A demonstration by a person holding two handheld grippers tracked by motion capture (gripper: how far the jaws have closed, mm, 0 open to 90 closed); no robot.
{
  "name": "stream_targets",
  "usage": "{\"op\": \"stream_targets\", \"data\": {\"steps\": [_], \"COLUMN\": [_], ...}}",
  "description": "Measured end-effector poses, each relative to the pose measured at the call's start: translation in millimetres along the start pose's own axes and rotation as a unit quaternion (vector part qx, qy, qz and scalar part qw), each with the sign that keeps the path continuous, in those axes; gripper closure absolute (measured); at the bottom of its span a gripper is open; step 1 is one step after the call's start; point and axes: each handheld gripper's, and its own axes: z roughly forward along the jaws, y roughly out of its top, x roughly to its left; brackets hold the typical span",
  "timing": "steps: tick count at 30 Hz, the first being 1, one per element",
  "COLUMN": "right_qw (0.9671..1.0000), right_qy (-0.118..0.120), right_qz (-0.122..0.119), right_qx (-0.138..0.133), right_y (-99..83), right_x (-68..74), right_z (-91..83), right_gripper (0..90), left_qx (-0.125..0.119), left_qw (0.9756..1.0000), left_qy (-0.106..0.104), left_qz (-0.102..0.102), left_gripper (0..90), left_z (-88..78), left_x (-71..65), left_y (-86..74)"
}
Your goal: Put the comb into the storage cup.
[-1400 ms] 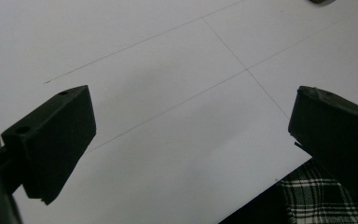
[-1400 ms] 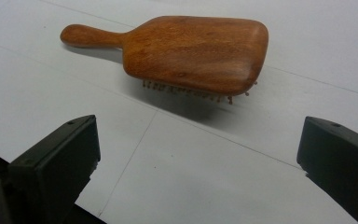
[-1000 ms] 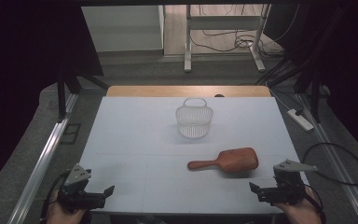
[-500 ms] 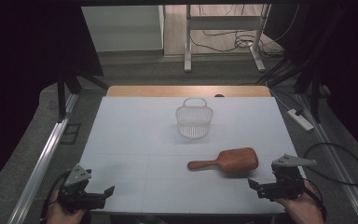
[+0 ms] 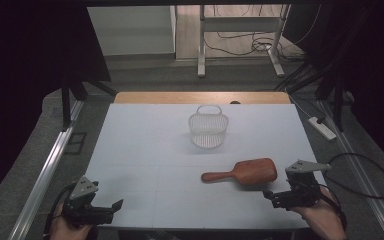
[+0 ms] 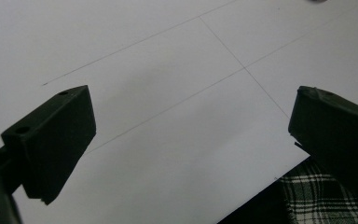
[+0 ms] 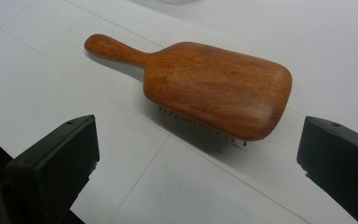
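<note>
Wooden hairbrush (image 7: 205,88) lies bristles-down just ahead of the right hand-held gripper (image 7: 198,154), jaws spread.

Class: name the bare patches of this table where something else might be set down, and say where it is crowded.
Bare: the left half of the table, between the basket and the left gripper; also the right strip beside the basket. Crowded: near right, where the right gripper nears the wooden hairbrush.
</note>
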Motion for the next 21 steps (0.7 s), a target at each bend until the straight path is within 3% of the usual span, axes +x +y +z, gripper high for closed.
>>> {"op": "stream_targets", "data": {"steps": [14,21], "right_qw": [0.9998,0.9996], "right_qy": [0.006,0.009], "right_qz": [-0.007,0.004], "right_qx": [0.015,0.026], "right_y": [16.5,26.3], "right_x": [-1.3,-0.5], "right_z": [13.5,21.1], "right_gripper": [0.0,0.0], "left_qx": [0.004,0.004], "left_qw": [1.0,1.0], "left_qy": [0.002,0.003], "left_qz": [0.006,0.006], "left_gripper": [1.7,1.7], "left_z": [0.8,0.8], "left_x": [-1.1,-1.2], "left_y": [0.5,0.5]}}
